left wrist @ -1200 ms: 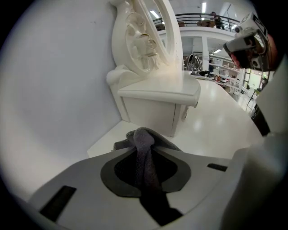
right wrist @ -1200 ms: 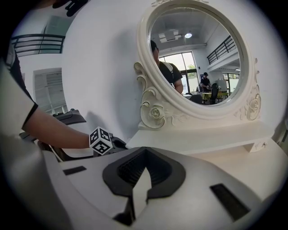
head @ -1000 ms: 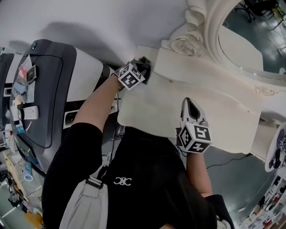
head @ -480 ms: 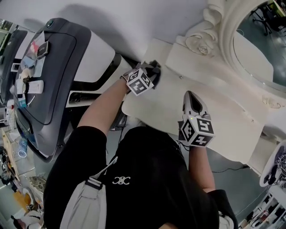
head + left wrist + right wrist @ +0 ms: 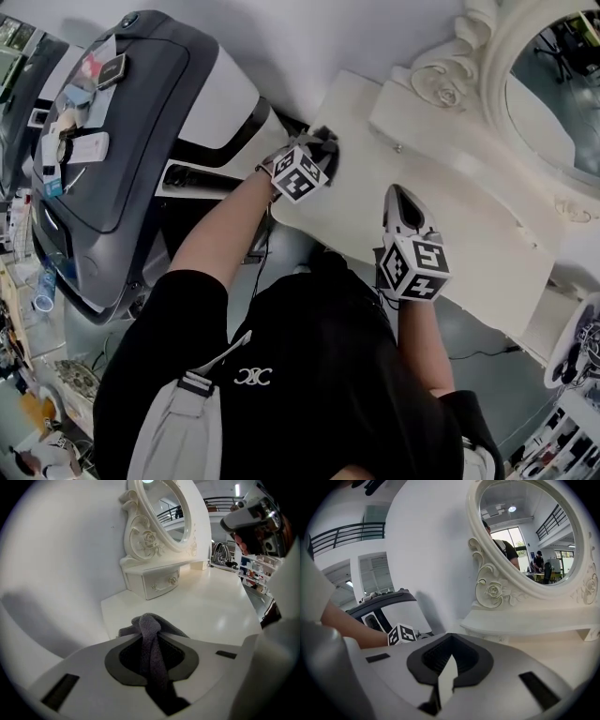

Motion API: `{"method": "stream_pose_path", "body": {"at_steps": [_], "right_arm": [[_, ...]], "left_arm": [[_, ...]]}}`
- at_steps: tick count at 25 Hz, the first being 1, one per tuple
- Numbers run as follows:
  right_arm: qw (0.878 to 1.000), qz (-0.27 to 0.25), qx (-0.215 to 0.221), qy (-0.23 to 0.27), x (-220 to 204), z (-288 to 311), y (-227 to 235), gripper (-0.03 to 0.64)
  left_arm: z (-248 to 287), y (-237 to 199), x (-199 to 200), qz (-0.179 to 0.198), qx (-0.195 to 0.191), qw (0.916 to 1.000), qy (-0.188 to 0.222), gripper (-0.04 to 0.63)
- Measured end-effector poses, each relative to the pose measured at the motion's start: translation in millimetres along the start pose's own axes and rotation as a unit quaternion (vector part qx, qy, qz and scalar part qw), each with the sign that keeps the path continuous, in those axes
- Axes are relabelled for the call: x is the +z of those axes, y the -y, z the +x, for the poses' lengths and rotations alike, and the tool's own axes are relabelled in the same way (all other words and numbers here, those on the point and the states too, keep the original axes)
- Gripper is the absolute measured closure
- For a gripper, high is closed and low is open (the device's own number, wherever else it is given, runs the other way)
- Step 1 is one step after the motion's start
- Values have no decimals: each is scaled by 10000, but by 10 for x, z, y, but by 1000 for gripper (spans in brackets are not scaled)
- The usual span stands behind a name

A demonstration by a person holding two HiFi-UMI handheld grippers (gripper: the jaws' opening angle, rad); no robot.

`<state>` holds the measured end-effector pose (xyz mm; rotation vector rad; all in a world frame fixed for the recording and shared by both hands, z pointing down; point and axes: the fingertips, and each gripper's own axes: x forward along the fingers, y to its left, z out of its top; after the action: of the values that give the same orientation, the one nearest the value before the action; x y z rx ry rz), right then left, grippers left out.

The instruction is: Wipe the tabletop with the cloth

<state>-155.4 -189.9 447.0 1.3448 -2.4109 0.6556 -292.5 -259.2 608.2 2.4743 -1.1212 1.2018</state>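
- Left gripper (image 5: 321, 150) is clamped tight on the grey cloth (image 5: 325, 141), right at the left end of the white surface (image 5: 459, 234).
- In the left gripper view the cloth (image 5: 151, 637) runs as a twisted strip between the jaws of the gripper (image 5: 152, 660). A bunched fold pokes out past the tips, and it looks to lie on the surface (image 5: 211, 609).
- That corner is tight: the wall (image 5: 61, 564) rises close on one side, and the surface's left edge is just beside the cloth.
- Past that edge stands a grey and white machine (image 5: 112, 159), near the left arm.
- Ahead of the cloth there is open room, with bare white top running on toward the far end.
- A small drawer box (image 5: 157, 581) sits along the back under the oval mirror (image 5: 164, 513), closing off the rear strip.
- Right gripper (image 5: 400, 202) hangs over the middle of the surface, near the front edge and well apart from the left one.
- Its own view shows the jaws of the gripper (image 5: 447, 670) drawn together with nothing between them.
- The mirror (image 5: 529, 531) and its carved frame stand beyond it, at the back.
- The front edge curves in close to the person's body, below both grippers.
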Motion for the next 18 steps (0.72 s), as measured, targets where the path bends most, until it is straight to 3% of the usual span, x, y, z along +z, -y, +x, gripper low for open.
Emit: {"method": "stream_pose_path", "body": {"at_steps": [12, 18], "right_arm": [[9999, -74, -93, 66, -312, -383, -508, 614], [9994, -85, -243, 212, -468, -718, -679, 614]], "left_arm": [[-503, 330, -483, -445, 493, 9978, 81, 535], [-680, 455, -674, -882, 708, 9936, -75, 535]]}}
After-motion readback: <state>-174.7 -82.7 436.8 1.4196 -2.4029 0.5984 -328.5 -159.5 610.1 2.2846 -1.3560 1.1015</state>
